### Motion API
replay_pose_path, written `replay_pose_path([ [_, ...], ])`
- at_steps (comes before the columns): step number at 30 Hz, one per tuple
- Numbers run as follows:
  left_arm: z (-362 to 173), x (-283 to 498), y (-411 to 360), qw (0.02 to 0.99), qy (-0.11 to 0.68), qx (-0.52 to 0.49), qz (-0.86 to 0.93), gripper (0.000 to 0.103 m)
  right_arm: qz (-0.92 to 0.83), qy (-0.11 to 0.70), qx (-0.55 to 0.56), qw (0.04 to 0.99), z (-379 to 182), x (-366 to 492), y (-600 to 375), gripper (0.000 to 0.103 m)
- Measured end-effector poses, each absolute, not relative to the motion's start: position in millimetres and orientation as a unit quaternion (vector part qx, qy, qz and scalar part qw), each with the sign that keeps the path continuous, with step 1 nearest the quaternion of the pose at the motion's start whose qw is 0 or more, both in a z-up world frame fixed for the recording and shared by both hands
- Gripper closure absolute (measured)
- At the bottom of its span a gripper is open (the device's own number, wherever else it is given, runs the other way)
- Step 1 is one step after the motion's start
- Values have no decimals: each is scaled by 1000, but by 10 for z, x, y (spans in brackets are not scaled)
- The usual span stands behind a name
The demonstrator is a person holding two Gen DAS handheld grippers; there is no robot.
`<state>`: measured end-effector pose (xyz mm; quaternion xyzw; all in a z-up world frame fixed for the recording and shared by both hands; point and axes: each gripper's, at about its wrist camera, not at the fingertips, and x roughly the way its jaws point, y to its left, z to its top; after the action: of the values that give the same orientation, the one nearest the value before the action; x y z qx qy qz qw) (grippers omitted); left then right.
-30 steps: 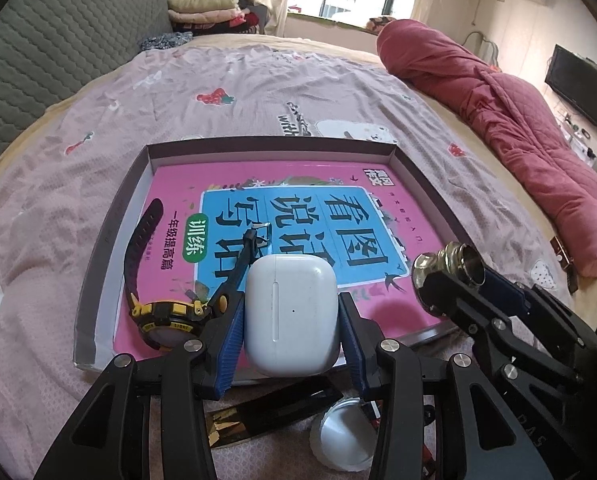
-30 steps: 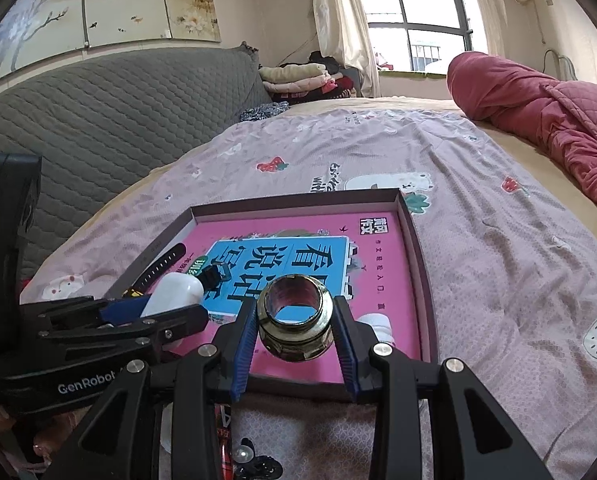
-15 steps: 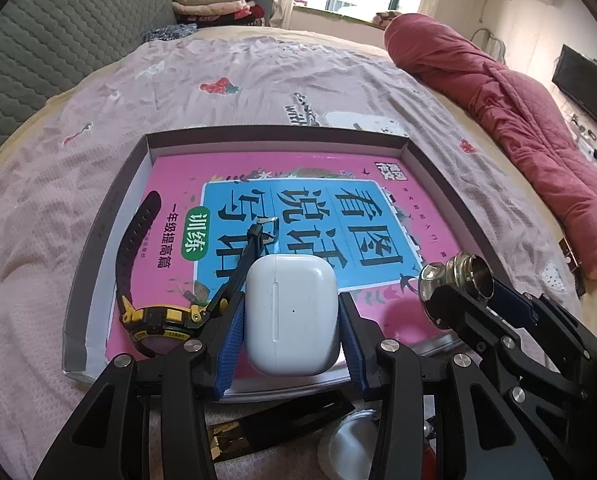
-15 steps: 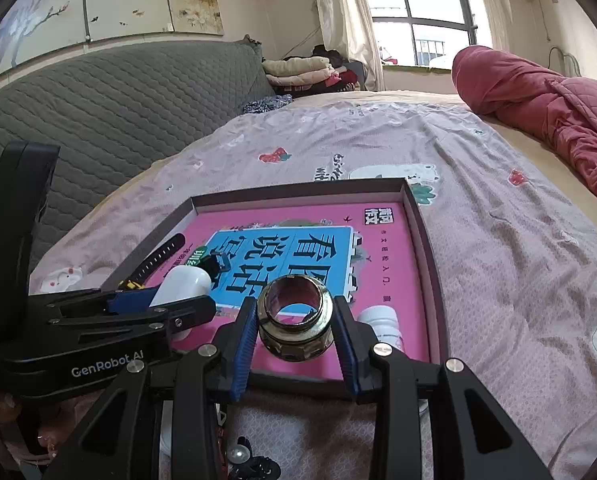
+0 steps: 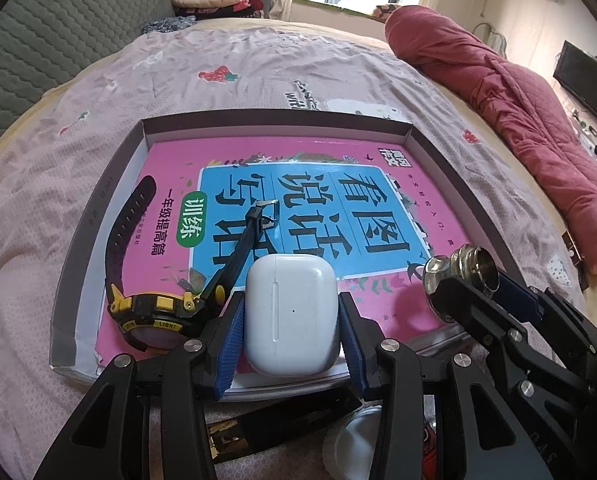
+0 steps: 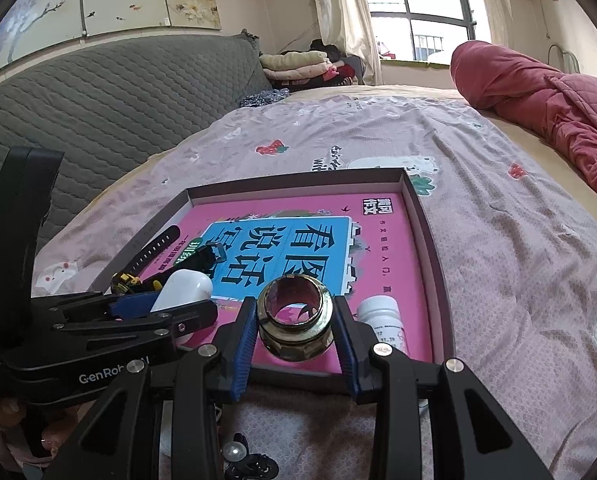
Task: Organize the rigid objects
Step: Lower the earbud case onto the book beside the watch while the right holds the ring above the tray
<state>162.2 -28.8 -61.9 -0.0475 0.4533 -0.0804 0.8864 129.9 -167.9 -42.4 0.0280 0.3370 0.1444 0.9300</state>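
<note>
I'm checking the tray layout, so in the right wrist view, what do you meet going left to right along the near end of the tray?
Yellow and black watch → white earbud case → brass fitting → white pill bottle → tray's right wall.

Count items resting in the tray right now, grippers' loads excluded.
3: book covering the tray floor, watch on its near-left, white bottle near-right. More may hide behind the grippers.

Both wrist cams sit low and close, looking forward over the bed [image 5: 258, 64] toward the window [image 6: 422, 24]. They share the shallow box [image 5: 98, 208] with the pink book [image 6: 378, 248].
</note>
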Motion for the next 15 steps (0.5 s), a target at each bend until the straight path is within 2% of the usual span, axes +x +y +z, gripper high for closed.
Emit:
replay_pose_path([
  [15,-638,1618,-281,885,456,-47,-80,57,114,346,-3,931,-469,1320,-1682,66],
])
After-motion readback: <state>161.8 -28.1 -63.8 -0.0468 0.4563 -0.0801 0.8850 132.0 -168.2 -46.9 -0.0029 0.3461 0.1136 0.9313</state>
